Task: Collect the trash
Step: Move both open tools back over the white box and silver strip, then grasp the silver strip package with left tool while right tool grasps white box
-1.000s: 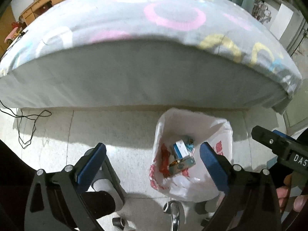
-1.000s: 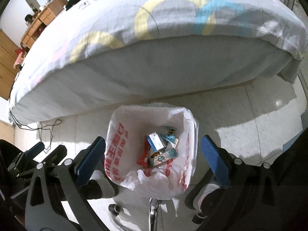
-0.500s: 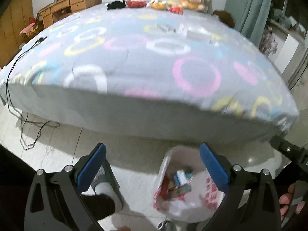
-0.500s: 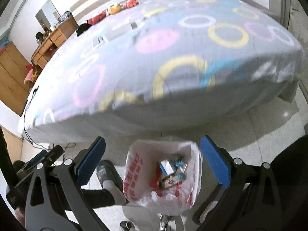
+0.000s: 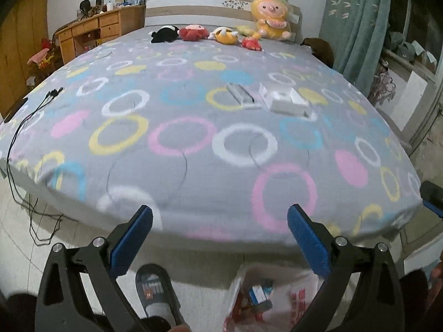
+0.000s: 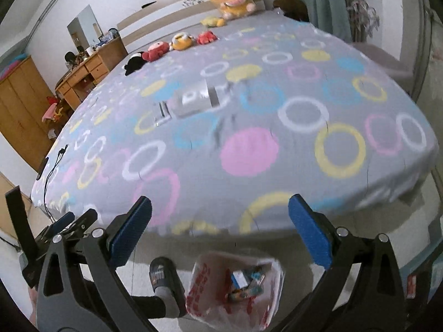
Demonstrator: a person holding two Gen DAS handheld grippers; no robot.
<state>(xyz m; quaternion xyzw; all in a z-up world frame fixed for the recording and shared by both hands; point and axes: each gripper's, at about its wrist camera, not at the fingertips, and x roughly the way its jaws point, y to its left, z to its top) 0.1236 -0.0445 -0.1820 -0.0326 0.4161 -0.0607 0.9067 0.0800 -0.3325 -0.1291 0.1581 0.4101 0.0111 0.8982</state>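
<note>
Lying on the grey bed cover (image 5: 193, 105) printed with coloured rings, right of centre in the left wrist view, a white open box (image 5: 285, 101) sits just beside a flat clear wrapper (image 5: 240, 94); in the right wrist view the same pair shows blurred, upper middle of the frame, the box (image 6: 198, 98) to the right of the wrapper (image 6: 163, 113). At the bottom of both views a white plastic bag with red print (image 6: 206, 282) stands open on the pale floor, holding small coloured packets (image 6: 245, 282); in the left wrist view the bag (image 5: 299, 296) shows at the lower right.

The left gripper (image 5: 220, 238) is spread wide, its blue pads far apart and nothing between them. The right gripper (image 6: 220, 235) is likewise spread wide and empty. Both hang in front of the near edge of the bed, above the floor.

A foot in a dark slipper (image 5: 155, 290) and grey sock stands on the floor left of the bag. A row of plush toys (image 5: 221, 33) lines the far end of the bed below the headboard, the biggest a yellow one (image 5: 270, 18). A black cable (image 5: 25, 127) trails over the cover's left edge down to the floor. A wooden desk (image 5: 97, 31) stands at the upper left, teal curtains (image 5: 357, 25) at the upper right.
</note>
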